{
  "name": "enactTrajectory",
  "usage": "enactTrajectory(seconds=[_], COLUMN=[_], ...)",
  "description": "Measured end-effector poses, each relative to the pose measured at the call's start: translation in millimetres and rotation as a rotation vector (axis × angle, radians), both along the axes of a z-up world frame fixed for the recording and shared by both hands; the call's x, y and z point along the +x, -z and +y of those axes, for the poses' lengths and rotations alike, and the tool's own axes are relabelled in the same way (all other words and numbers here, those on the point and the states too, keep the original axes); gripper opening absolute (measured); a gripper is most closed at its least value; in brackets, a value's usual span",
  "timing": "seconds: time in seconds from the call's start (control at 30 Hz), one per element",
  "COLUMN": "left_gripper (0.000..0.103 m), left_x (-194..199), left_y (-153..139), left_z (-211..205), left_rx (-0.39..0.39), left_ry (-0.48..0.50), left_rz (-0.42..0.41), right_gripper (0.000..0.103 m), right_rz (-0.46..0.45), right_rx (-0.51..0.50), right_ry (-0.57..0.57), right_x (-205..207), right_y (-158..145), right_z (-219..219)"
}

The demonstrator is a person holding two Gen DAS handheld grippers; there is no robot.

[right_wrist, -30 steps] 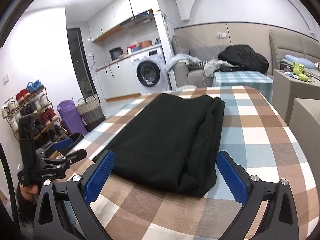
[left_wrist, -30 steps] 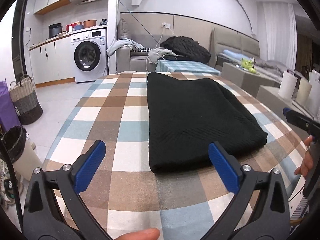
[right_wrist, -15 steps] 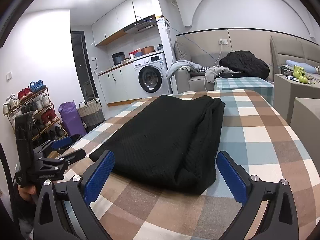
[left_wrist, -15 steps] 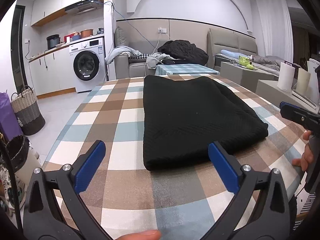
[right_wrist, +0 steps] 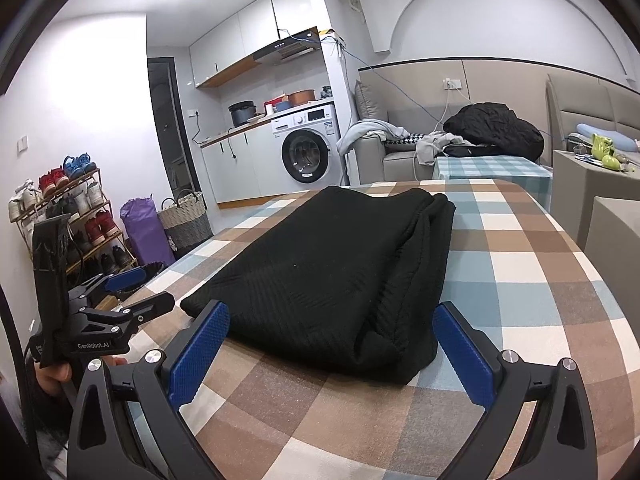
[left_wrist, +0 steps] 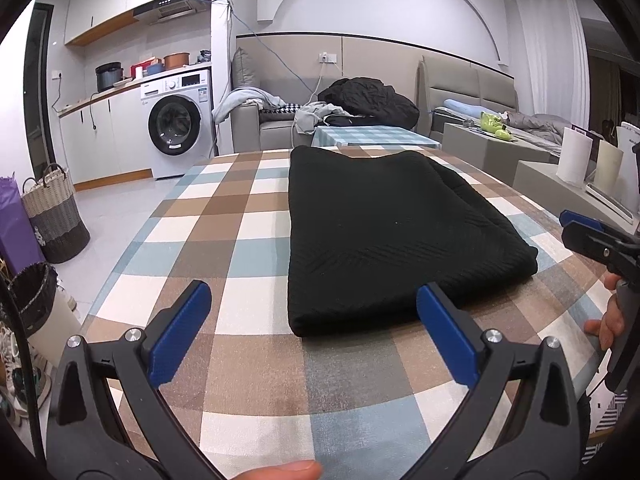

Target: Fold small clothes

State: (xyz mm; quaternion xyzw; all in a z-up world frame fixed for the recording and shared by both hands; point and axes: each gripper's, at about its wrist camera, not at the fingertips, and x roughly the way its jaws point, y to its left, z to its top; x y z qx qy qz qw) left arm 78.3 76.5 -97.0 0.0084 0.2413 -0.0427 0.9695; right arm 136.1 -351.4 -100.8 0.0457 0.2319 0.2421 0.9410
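Desk (left_wrist: 248, 360) with checked cloth, folded black garment (left_wrist: 384, 236) lying flat along its middle.
Garment near edge sits just beyond both grippers, touching neither. Left gripper (left_wrist: 314, 336): fingers spread wide, holding nothing, low over the desk's near edge. Right gripper (right_wrist: 334, 346): fingers likewise wide apart and empty, framing the garment's near corner.

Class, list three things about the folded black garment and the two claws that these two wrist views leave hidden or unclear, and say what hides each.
1. Left wrist view: the folded black knitted garment hides its own layers and underside; its type is unclear.
2. Left wrist view: the right claw is cut off by the frame edge.
3. Right wrist view: the garment's far edge is foreshortened on the checked tablecloth.
4. Right wrist view: the left claw appears side-on, its hand mostly hidden.
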Motion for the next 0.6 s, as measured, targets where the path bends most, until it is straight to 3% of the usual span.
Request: enactTrajectory(seconds=[0.6], left_gripper=[0.102], left_x=[8.0], left_y=[1.2], left_z=[16.1], left_rx=[-0.071], left_ry=[-0.014], left_rz=[0.018], right_gripper=[0.103], right_rz=[-0.005], right_rx=[-0.012], right_ry=[-0.009], right_x=[-2.4], right_y=[1.6], right_z=[1.6])
